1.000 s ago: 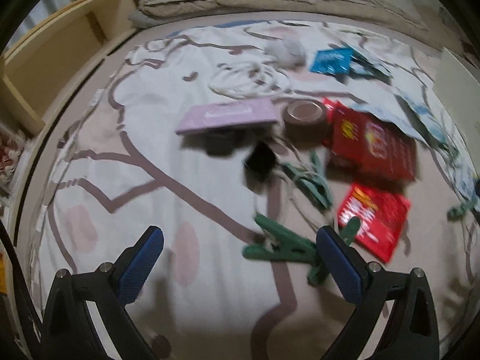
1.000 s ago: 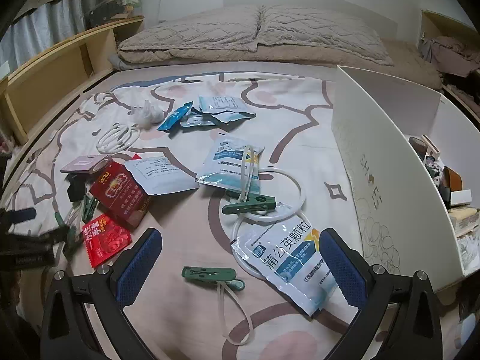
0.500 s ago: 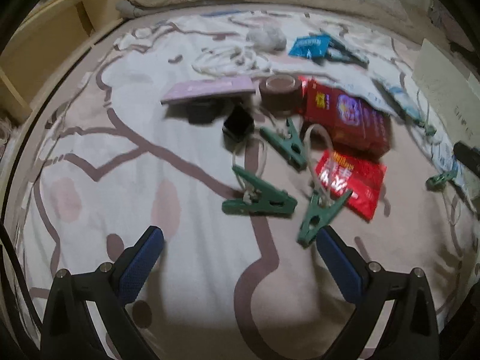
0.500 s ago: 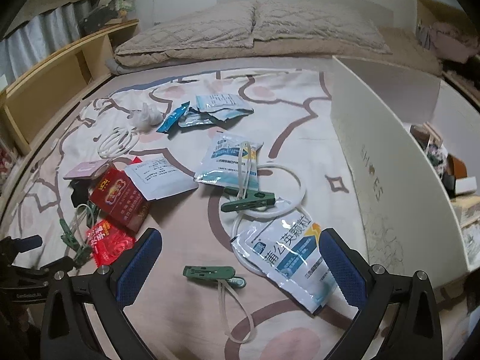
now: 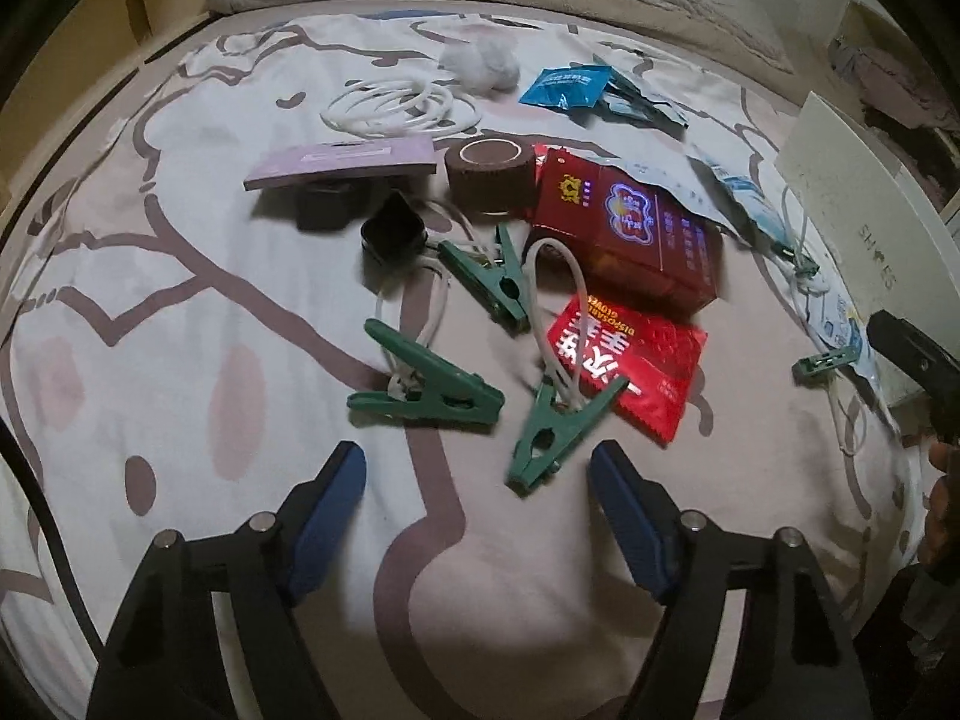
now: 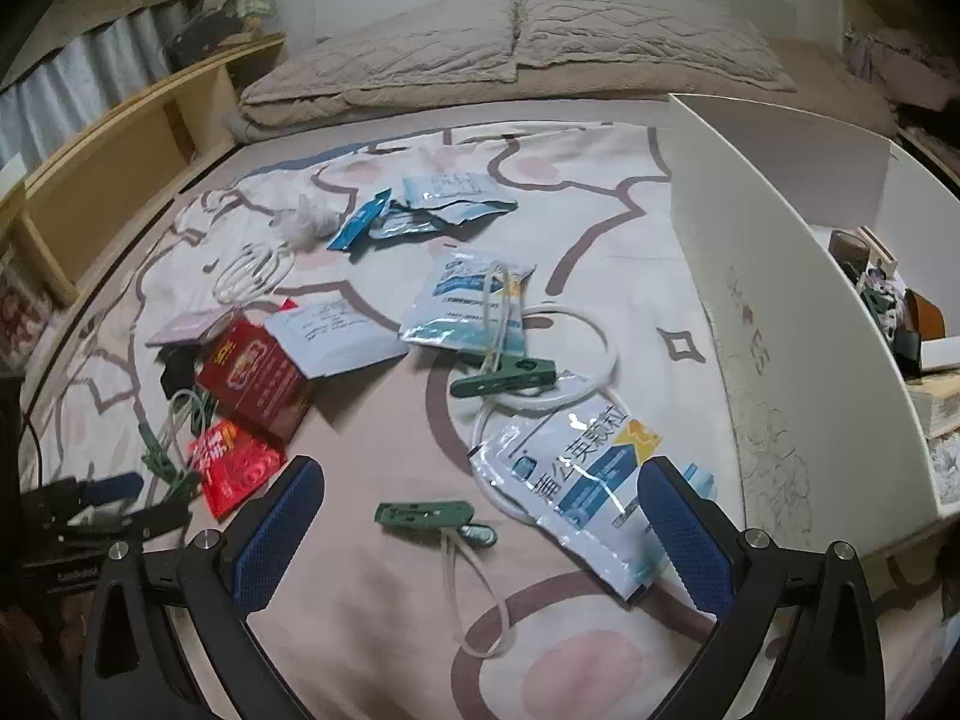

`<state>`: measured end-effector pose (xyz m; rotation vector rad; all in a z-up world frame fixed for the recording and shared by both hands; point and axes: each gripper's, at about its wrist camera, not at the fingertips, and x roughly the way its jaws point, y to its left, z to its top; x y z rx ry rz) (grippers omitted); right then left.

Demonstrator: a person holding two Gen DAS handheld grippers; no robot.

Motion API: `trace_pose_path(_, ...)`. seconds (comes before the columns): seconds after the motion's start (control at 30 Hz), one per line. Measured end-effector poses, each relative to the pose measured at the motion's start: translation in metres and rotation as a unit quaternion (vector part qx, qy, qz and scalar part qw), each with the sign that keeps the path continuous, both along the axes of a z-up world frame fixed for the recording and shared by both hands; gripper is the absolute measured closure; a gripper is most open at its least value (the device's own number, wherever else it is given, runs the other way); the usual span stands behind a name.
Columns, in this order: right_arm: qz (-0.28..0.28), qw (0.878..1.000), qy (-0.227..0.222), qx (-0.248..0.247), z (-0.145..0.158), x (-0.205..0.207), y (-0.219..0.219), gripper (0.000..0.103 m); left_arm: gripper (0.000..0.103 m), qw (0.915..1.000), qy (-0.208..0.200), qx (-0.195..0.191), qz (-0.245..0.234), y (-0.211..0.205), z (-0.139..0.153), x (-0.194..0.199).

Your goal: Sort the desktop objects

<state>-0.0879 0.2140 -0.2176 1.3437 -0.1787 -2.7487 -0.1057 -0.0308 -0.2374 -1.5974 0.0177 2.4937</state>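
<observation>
The left gripper (image 5: pixel 477 495) hangs low over the patterned bedspread (image 5: pixel 180 300), its blue pads apart but drawing together, with nothing between them yet, only bare fabric. Just ahead of it lies a green clothespin (image 5: pixel 558 426), tips near the right pad, one handle overlapping the edge of the red glove packet (image 5: pixel 630 369). A second green clip (image 5: pixel 429 387) lies just left of it, a third (image 5: pixel 489 282) further up by the red box (image 5: pixel 630 228).

The risk from here looks plain to me. The jaws are closing before anything sits inside them, so the grab may well shut on air or pinch the bedspread. A white cord loop (image 5: pixel 561 312) runs through the near clothespin and arches up over the packet; lift the peg and that loop could drag the packet or snag the neighbouring clip. The bed is soft too, so a downward push may bury the peg rather than seat it.

The near clothespin lies flat, long axis on a diagonal: pinching tips low-left toward the gripper, handles splayed up-right toward the packet. The second clip runs almost crosswise, tips right, handles left.

Over on the right, the right gripper (image 6: pixel 480 525) hovers wide apart and empty above another green clip (image 6: pixel 429 516) and a blue-and-white sachet (image 6: pixel 594 480), with the white box (image 6: pixel 750 312) alongside.
</observation>
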Motion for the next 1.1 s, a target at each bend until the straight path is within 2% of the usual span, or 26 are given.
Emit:
trace_pose_path(0.1,0.011,1.0,0.002,0.006,-0.001,0.005,-0.004,0.0,0.031,1.0,0.005,0.005,0.0,0.001,0.0,0.0)
trace_pose_path(0.2,0.034,0.999,0.005,0.007,-0.002,0.009,-0.01,0.001,0.042,0.9999,0.01,0.004,-0.004,0.003,0.0,0.0)
trace_pose_path(0.3,0.051,0.998,0.004,0.019,-0.004,0.012,-0.017,0.016,0.055,0.9998,0.017,0.002,-0.012,0.006,0.001,0.002)
trace_pose_path(0.37,0.061,0.998,-0.009,0.016,-0.008,0.011,-0.02,0.021,0.068,0.9997,0.018,0.004,-0.017,0.008,0.002,0.002)
trace_pose_path(0.4,0.065,0.998,-0.012,0.016,-0.01,0.011,-0.022,0.024,0.071,0.9996,0.017,0.008,-0.02,0.008,0.002,0.003)
trace_pose_path(0.43,0.069,0.997,-0.014,0.019,-0.011,0.011,-0.024,0.024,0.077,0.9995,0.015,0.014,-0.023,0.009,0.002,0.003)
trace_pose_path(0.53,0.069,0.997,-0.017,0.029,-0.014,0.009,-0.026,0.025,0.084,0.9993,0.015,0.014,-0.03,0.012,0.002,0.005)
trace_pose_path(0.67,0.068,0.997,-0.027,0.026,-0.02,0.005,-0.026,0.025,0.086,0.9983,0.002,0.039,-0.044,0.014,0.003,0.008)
trace_pose_path(0.7,0.069,0.997,-0.028,0.029,-0.022,0.005,-0.027,0.028,0.086,0.9978,-0.006,0.049,-0.046,0.016,0.002,0.009)
trace_pose_path(0.73,0.071,0.996,-0.03,0.032,-0.023,0.004,-0.028,0.038,0.086,0.9971,-0.012,0.058,-0.048,0.016,0.002,0.011)
trace_pose_path(0.83,0.072,0.996,-0.043,0.031,-0.029,0.001,-0.029,0.051,0.086,0.9962,-0.016,0.064,-0.057,0.02,0.003,0.016)
trace_pose_path(0.97,0.076,0.996,-0.046,0.03,-0.03,0.002,-0.03,0.061,0.086,0.995,-0.021,0.067,-0.071,0.024,0.005,0.022)
trace_pose_path(1.1,0.077,0.996,-0.048,0.018,-0.029,0.002,-0.028,0.079,0.086,0.9933,-0.028,0.073,-0.085,0.026,0.005,0.028)
